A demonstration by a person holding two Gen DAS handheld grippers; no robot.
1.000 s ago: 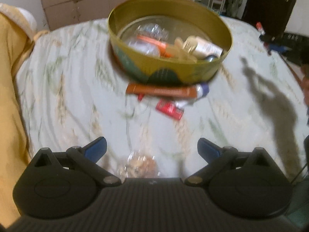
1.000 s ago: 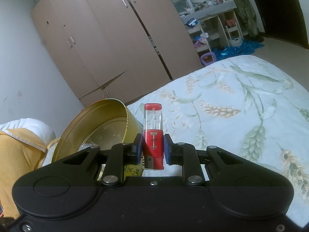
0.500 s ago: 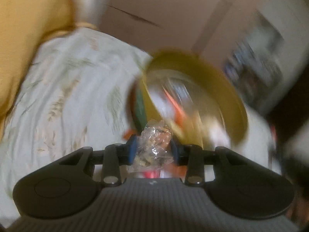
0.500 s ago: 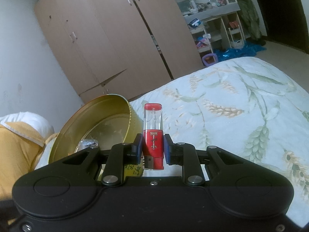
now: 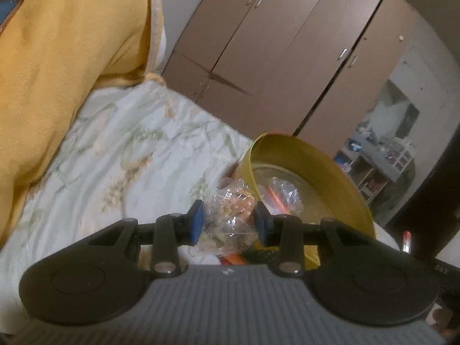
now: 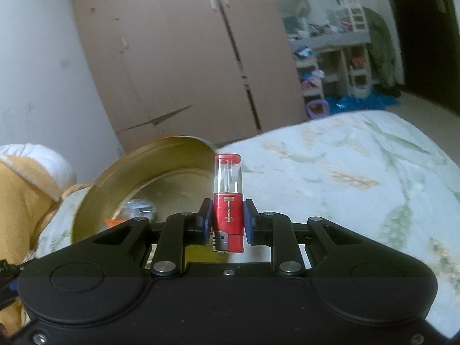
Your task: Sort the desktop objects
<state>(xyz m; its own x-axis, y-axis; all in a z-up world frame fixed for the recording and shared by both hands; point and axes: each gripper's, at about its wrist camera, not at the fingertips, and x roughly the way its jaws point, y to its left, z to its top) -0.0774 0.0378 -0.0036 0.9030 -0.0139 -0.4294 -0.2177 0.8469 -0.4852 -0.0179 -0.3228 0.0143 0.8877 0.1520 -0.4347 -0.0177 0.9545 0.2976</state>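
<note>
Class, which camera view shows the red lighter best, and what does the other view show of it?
The right wrist view: the lighter stands upright, sharp and centred, clamped in the right tongs. The left wrist view shows no lighter, only a clear packet in the left tongs.

My left gripper's body hid the near wall of the tin (image 5: 330, 169). I could not identify the contents of the crumpled plastic bag (image 5: 230, 215).

I see a brown wardrobe (image 6: 184, 57) on the back wall; right of it cluttered shelves (image 6: 336, 54), then a dark door (image 6: 428, 37).
</note>
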